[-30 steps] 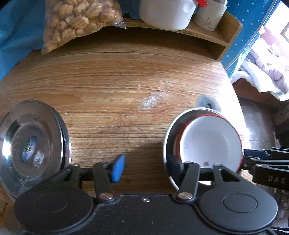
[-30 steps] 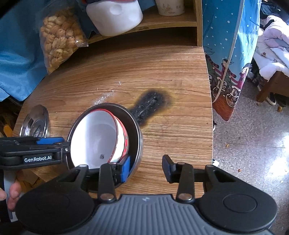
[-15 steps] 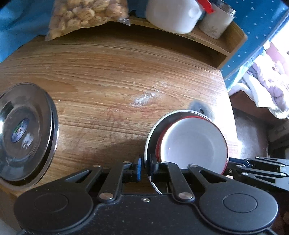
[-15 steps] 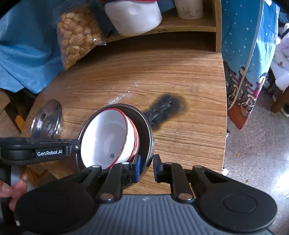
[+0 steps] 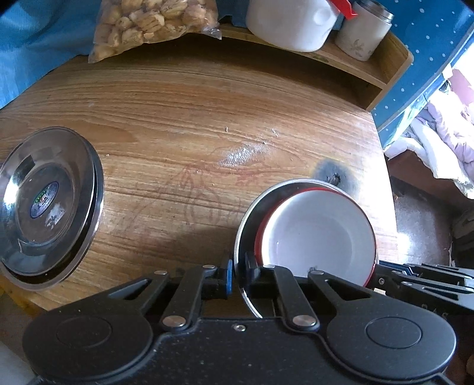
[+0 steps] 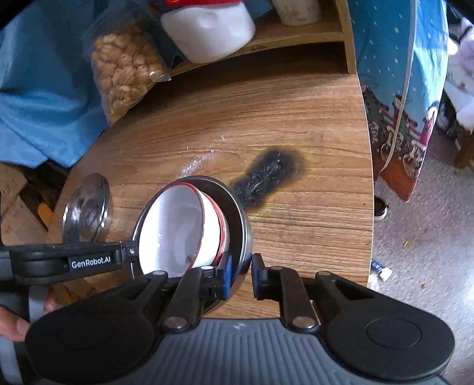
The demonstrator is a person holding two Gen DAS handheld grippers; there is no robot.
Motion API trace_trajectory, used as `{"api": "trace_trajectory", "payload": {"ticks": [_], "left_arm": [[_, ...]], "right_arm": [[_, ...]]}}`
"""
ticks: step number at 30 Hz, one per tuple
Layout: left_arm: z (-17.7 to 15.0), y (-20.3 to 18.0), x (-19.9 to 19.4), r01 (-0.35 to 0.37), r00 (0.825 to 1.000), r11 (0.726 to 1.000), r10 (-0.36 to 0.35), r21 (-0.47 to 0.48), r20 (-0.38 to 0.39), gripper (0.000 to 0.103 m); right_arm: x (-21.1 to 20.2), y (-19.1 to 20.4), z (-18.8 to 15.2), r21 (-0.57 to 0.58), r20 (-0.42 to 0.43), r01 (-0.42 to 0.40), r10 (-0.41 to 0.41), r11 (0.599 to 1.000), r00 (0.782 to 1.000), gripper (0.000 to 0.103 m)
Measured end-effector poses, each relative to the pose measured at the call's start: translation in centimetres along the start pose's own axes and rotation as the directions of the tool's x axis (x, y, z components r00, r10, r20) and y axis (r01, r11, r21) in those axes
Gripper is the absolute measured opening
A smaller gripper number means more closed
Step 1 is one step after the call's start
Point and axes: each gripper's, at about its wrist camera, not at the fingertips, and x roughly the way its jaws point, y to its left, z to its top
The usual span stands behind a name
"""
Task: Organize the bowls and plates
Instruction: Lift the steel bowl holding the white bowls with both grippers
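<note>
A steel bowl [image 5: 246,213] holds red-rimmed white bowls [image 5: 320,234] nested inside it. It also shows in the right wrist view [image 6: 237,207], with the white bowls [image 6: 174,225] tilted inside. My left gripper [image 5: 237,274] is shut on the steel bowl's near rim. My right gripper [image 6: 240,274] is shut on the rim at the opposite side. The stack looks raised above the wooden table [image 5: 207,118]. Stacked steel plates [image 5: 44,204] lie at the table's left edge, also seen in the right wrist view [image 6: 86,207].
A bag of snacks [image 5: 151,20], a white jug [image 5: 290,20] and a tin [image 5: 361,32] stand on a wooden shelf [image 5: 382,68] at the back. A black burn mark [image 6: 266,177] is on the table. The table's right edge drops to the floor [image 6: 414,237].
Both grippers have closed from open onto the steel bowl's rim. The bowl stack has tilted and risen slightly off the table.
</note>
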Motion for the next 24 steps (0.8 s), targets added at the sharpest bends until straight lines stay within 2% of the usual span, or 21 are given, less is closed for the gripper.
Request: {"api": "trace_trajectory", "payload": {"ticks": [15,24], "left_arm": [[0.6,3.7,-1.0,0.115,0.993,0.993,-0.116,0.041,0.021,0.006],[2.1,5.9,-1.7,0.143,0.989,0.988,-0.145,0.064,0.028,0.006]], "right_arm": [[-0.6,3.2,-0.6,0.045,0.045,0.064,-0.066,0.997,0.997,0.016],[-0.6,5.4,-0.1,0.073,0.083,0.078,-0.084,0.994,0.993,0.016]]}}
